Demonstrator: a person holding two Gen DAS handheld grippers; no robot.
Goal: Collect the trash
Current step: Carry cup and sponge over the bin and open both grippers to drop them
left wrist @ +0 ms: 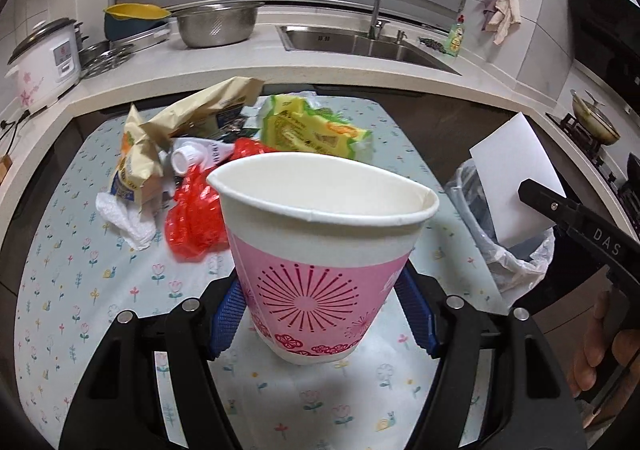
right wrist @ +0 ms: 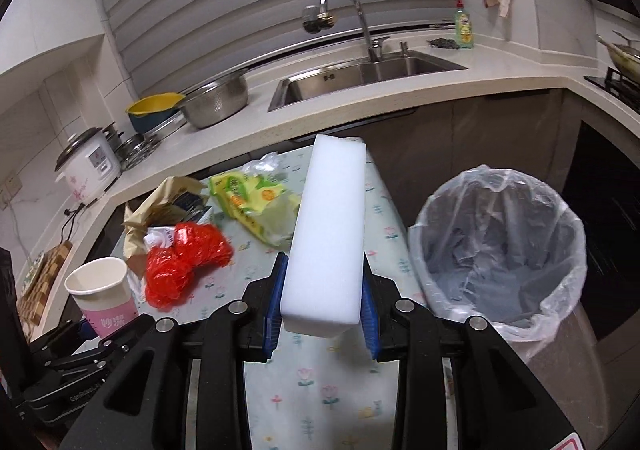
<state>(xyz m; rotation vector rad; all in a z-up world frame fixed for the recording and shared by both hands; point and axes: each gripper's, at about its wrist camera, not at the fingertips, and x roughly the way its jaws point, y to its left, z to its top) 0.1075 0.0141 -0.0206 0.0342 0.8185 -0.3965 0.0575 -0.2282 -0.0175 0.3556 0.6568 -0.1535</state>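
Two blue pads of our left gripper (left wrist: 320, 314) clamp a pink-and-white paper cup (left wrist: 320, 250) above the floral tablecloth (left wrist: 60, 270), near a heap of wrappers (left wrist: 224, 154). From the right wrist, our right gripper (right wrist: 322, 310) squeezes a white foam block (right wrist: 328, 234) beside the lined trash bin (right wrist: 500, 250).

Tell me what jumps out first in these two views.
A pink and white paper cup fills the left view, clamped in the left gripper. A white foam block sits in the right gripper, beside the lined bin. A red bag glows among the wrappers behind.
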